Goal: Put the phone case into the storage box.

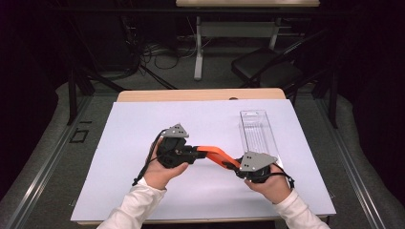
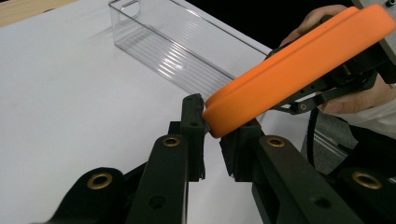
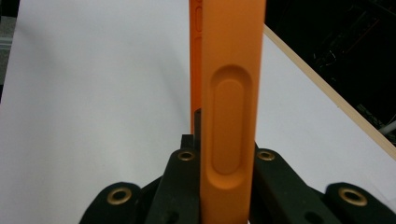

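Flat orange rubbery phone case (image 1: 216, 156) held above the white-covered counter (image 1: 119, 157), left claw (image 1: 197, 154) clamped on one end, right claw (image 1: 237, 168) on the other; looks light, bendy, grippy, best pinched by its rims.

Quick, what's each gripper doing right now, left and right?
Left gripper: shut on one end of the orange phone case.
Right gripper: shut on the other end of the same case, held above the table.
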